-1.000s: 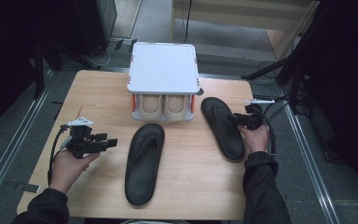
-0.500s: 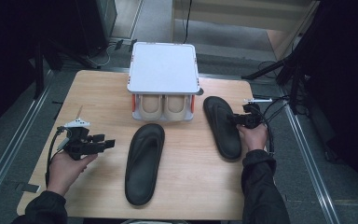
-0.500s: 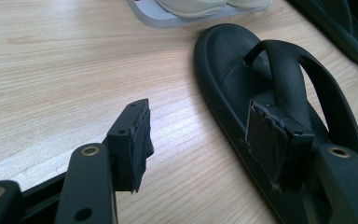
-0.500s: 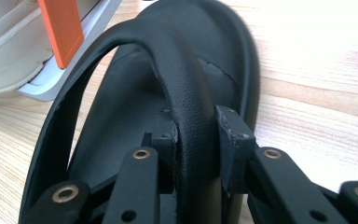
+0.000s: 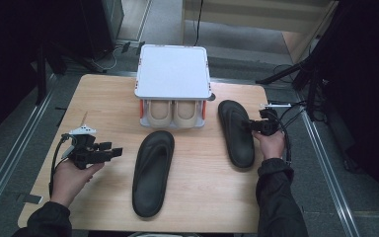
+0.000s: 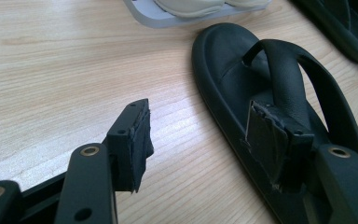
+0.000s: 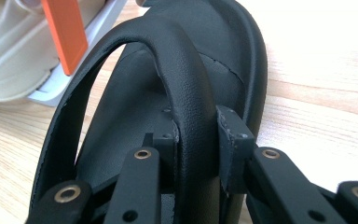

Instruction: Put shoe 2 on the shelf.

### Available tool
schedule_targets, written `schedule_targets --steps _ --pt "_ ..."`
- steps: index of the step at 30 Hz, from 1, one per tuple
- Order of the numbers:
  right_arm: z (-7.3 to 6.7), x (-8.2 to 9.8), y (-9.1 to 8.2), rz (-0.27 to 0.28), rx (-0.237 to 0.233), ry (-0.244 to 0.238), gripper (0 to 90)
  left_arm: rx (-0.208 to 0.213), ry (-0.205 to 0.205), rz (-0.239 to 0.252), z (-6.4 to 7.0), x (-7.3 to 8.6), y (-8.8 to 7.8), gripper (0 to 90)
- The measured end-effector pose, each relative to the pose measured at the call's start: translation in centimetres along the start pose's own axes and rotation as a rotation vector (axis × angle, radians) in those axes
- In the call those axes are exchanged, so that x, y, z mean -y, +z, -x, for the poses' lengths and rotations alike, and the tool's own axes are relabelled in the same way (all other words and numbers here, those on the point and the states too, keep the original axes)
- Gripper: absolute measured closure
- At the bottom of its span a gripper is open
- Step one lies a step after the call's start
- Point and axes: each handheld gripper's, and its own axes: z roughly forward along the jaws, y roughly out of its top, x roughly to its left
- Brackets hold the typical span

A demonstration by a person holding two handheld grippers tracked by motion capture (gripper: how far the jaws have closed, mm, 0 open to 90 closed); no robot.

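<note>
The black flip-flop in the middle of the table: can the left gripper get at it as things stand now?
Probably yes. The left gripper is open and points at the middle flip-flop, with bare table between them.

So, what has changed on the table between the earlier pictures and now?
The right gripper has just been closing its jaws and now clamps the strap of the right flip-flop. The left gripper remains open beside the left flip-flop. Both flip-flops and the white shoe rack have not moved.
</note>
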Motion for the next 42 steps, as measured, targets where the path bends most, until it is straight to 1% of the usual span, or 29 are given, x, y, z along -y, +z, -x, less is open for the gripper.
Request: schedule_targets --steps 2,4,6,7,8,10,17,18,21,23,26,27,29,30,31,32,34,36,39,40,41,42 --pt "-0.1 -0.1 -0.3 0.007 -0.003 0.003 73.1 -0.005 0.003 0.003 0.0 0.0 0.0 40.7" --pt "-0.4 -0.1 -0.7 0.003 0.002 0.0 73.0 -0.01 0.013 0.003 0.1 0.0 -0.1 40.7" --pt "-0.7 -0.1 -1.0 0.0 0.005 -0.008 73.0 -0.005 0.011 0.009 0.1 -0.1 0.0 40.7" --pt "-0.9 0.0 -1.2 -0.004 0.008 -0.009 73.1 -0.004 0.016 0.009 0.1 -0.1 0.0 40.7" --pt "-1.0 0.0 -1.3 0.0 0.006 -0.01 73.0 -0.002 0.015 0.001 0.1 -0.2 -0.1 40.7" --pt "-1.4 0.2 -1.6 -0.002 -0.001 -0.007 73.0 -0.001 0.016 0.01 0.1 -0.3 -0.1 40.7" --pt "-2.7 0.8 -2.7 0.004 -0.009 -0.014 73.0 0.011 0.019 0.008 0.2 -0.8 0.3 40.9" --pt "-2.8 0.9 -2.8 0.003 -0.011 -0.014 73.0 0.012 0.025 0.001 0.2 -1.0 0.3 40.9" --pt "-3.4 1.3 -3.3 0.011 -0.015 -0.014 73.0 0.016 0.033 0.008 0.3 -1.3 0.6 41.0" --pt "-3.8 1.5 -3.6 0.011 -0.019 -0.013 73.0 0.021 0.04 -0.001 0.3 -1.5 0.7 41.0" --pt "-4.4 1.9 -3.8 0.005 -0.02 -0.022 73.0 0.012 0.054 -0.009 0.4 -1.7 1.1 41.1" --pt "-4.6 2.1 -3.9 0.0 -0.018 -0.024 73.0 0.012 0.056 -0.019 0.4 -1.8 1.2 41.1" --pt "-5.1 2.5 -4.1 -0.005 -0.019 -0.026 72.9 0.018 0.061 -0.002 0.4 -1.9 1.3 41.1" --pt "-5.3 2.7 -4.2 -0.004 -0.02 -0.026 73.0 0.02 0.056 0.003 0.4 -2.0 1.4 41.1" --pt "-5.5 2.9 -4.3 -0.006 -0.023 -0.028 73.0 0.023 0.059 -0.011 0.4 -2.1 1.4 41.1" --pt "-5.8 3.0 -4.5 -0.007 -0.024 -0.03 73.0 0.021 0.064 -0.014 0.4 -2.3 1.5 41.1" --pt "-6.3 3.5 -4.7 -0.006 -0.029 -0.033 73.0 0.025 0.066 -0.006 0.5 -2.5 1.6 41.2" --pt "-6.9 3.9 -4.8 -0.007 -0.028 -0.037 72.9 0.032 0.071 -0.012 0.5 -2.7 1.8 41.2" --pt "-7.9 4.4 -4.9 -0.001 -0.02 -0.053 73.0 0.028 0.081 -0.021 0.7 -3.0 2.0 43.2" --pt "-8.1 4.5 -4.9 -0.001 -0.024 -0.053 73.0 0.03 0.086 -0.01 0.7 -3.1 2.1 44.0" --pt "-8.4 4.6 -4.9 0.0 -0.026 -0.055 72.9 0.033 0.087 -0.023 0.7 -3.2 2.1 45.0" --pt "-8.6 4.8 -4.9 -0.002 -0.03 -0.055 73.0 0.035 0.09 -0.017 0.7 -3.3 2.2 45.8"
